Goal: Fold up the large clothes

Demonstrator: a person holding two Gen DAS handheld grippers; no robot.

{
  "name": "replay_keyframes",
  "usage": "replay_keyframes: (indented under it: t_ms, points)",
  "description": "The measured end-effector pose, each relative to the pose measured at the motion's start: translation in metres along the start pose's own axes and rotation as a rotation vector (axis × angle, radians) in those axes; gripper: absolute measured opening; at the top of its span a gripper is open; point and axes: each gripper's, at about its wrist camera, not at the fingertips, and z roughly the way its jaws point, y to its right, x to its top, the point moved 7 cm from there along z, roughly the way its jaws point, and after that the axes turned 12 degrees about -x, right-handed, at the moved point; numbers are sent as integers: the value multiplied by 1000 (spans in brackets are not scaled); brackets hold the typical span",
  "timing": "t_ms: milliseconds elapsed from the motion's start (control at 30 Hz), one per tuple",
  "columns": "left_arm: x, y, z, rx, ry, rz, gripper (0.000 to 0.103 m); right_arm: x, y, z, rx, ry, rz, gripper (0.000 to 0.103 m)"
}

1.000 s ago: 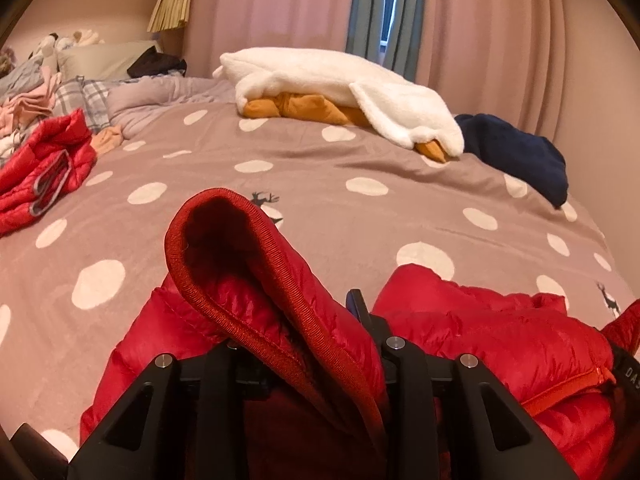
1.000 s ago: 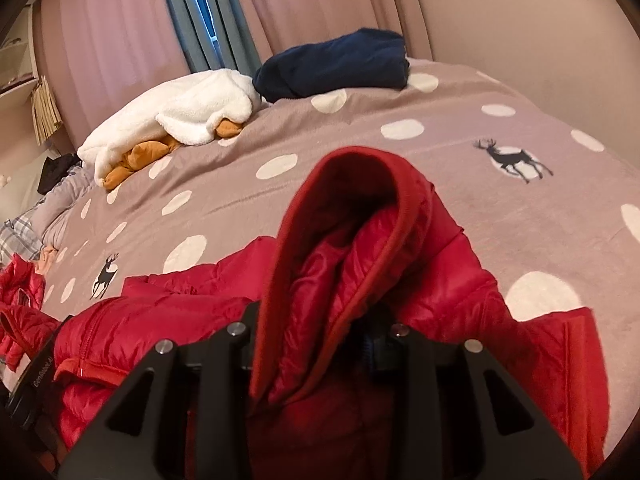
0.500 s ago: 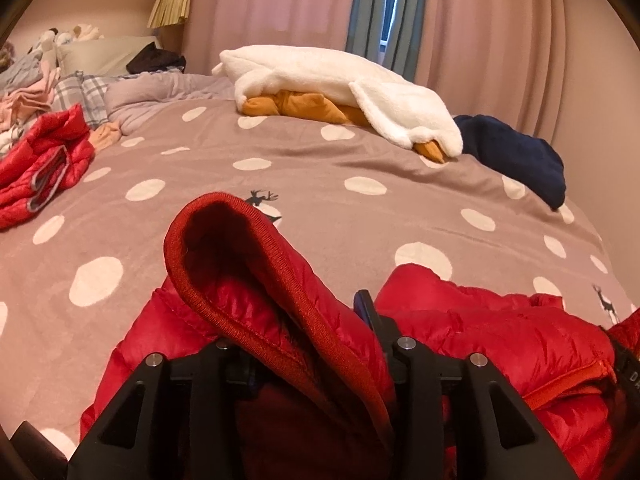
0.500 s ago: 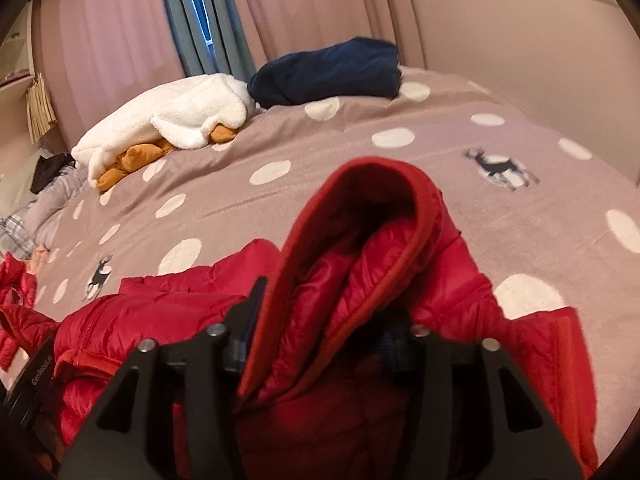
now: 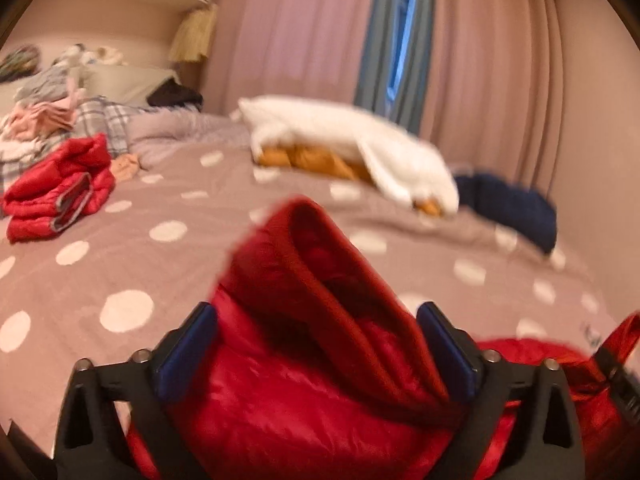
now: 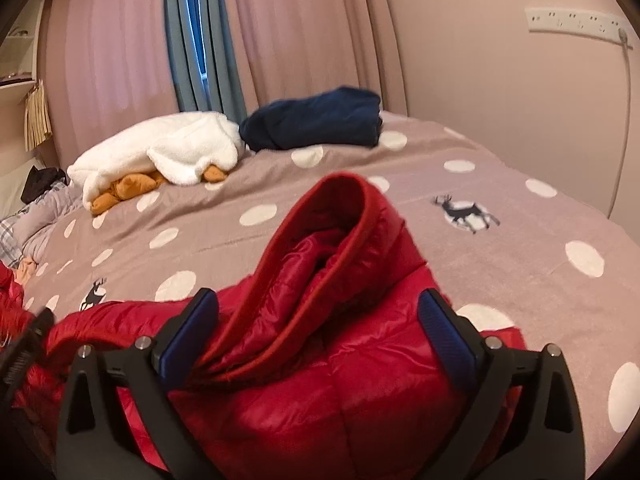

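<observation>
- Left gripper [image 5: 316, 344]: fingers spread wide, blue pads [image 5: 188, 350] facing inward. The red puffer jacket [image 5: 304, 392] fills the gap between them, but neither pad presses on the fabric; nothing is clamped. Tool pointing forward over the bed and roughly level. Left view is motion-blurred.
- Right gripper [image 6: 318, 340]: same posture, fingers wide apart, blue pads [image 6: 446, 344] clear of the cloth. Jacket [image 6: 340, 392] bulges up between them, unheld.
- The jacket lies at the near edge of the bedspread [image 5: 120, 264], directly under both tools. A sleeve end with ribbed cuff [image 5: 320, 280] stands up in a loop between the left fingers; the matching loop [image 6: 344, 232] rises between the right fingers. Jacket body spreads to the right in the left view and to the left in the right view.
- The edge of the other gripper shows dark at the lower right of the left view and the lower left of the right view.
- Bedspread [image 6: 520, 240]: mauve with white dots and small deer prints.
- Mid-left: a second red garment [image 5: 60, 192], bunched.
- Far: white fleece [image 6: 160, 152] draped over an orange item [image 6: 128, 188]; just right of it, touching, a folded navy garment [image 6: 316, 120].
- Far left: pile of mixed clothes [image 5: 48, 120] by the pillows.
- Behind: pink curtains [image 6: 304, 32] with a blue-grey strip at the gap; power strip [image 6: 576, 24] on the right wall.
</observation>
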Motion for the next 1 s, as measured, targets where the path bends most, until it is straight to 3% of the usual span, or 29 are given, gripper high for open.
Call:
replay_keyframes:
  t_ms: [133, 367, 533, 667, 733, 800, 833, 867, 1000]
  points:
    - [16, 8, -19, -3, 87, 62, 99, 7, -1, -19, -10, 79, -20, 102]
    - [19, 10, -31, -22, 126, 80, 100, 16, -5, -47, -28, 207, -58, 103]
    - [14, 8, -24, -40, 93, 65, 100, 10, -4, -38, -18, 150, -41, 103]
    - [3, -2, -9, -59, -1, -41, 98, 6, 1, -31, -11, 104, -6, 102]
    - [0, -9, -4, -24, -21, -55, 83, 4, 2, -30, -6, 97, 9, 102]
    - [-4, -14, 1, 54, -59, -28, 57, 4, 5, -31, -10, 97, 25, 90]
    - [-6, -16, 5, 70, -86, -19, 50, 4, 5, -30, -20, 94, 27, 83]
    - [-9, -18, 7, 63, -102, -28, 43, 3, 6, -29, -29, 87, 27, 69]
    - [-18, -24, 11, 40, -148, -97, 36, -3, 5, -20, -36, 29, 14, 37]
